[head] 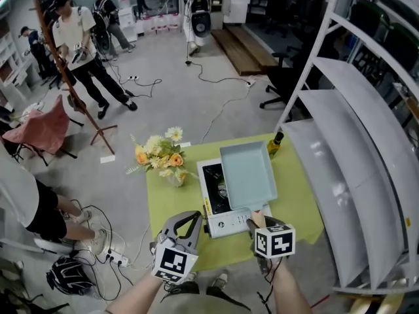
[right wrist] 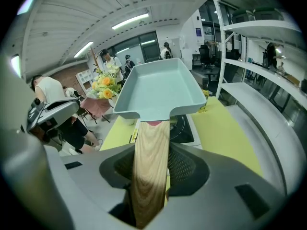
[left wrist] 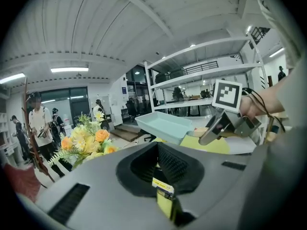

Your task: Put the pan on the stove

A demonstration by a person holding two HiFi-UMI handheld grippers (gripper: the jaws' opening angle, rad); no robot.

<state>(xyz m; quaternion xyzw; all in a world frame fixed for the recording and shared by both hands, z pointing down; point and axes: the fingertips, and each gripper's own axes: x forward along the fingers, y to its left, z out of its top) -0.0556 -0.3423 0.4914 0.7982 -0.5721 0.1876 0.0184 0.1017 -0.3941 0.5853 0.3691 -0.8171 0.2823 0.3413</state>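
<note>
Right tool clamps the wooden handle of a rectangular light-teal pan; left tool gapes empty.

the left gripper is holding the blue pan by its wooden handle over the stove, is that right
Not quite: it is the right gripper, not the left, whose fingers are shut on the wooden handle of the blue pan over the stove. The right gripper view shows this. The left gripper holds nothing.
</note>
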